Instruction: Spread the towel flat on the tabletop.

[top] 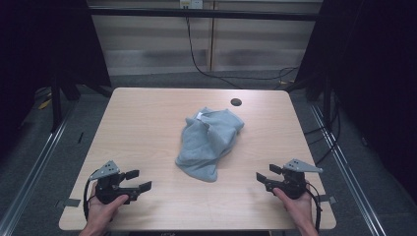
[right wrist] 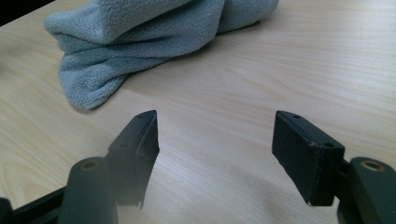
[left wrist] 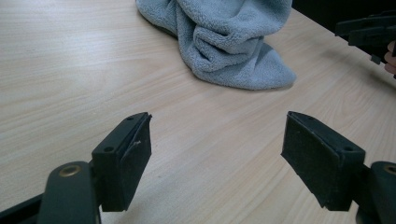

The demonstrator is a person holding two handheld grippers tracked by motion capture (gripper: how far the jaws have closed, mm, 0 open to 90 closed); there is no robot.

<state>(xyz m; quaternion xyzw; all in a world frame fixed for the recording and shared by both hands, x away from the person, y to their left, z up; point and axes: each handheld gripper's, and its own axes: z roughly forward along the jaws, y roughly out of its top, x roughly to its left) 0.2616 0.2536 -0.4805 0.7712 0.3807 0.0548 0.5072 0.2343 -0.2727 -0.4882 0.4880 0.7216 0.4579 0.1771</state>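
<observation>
High view: a crumpled grey towel (top: pixel 209 142) lies heaped near the middle of the light wooden tabletop (top: pixel 142 118), just short of a dark round hole (top: pixel 236 102) toward the far edge. A person's hands hold the left tongs (top: pixel 139 180) and the right tongs (top: pixel 264 176) low at the near corners, well apart from the cloth and angled toward it. Both pairs stand wide open with nothing between the jaws; the gripper views show bare wood between the black pads (left wrist: pixel 135 158), the towel lying beyond.
</observation>
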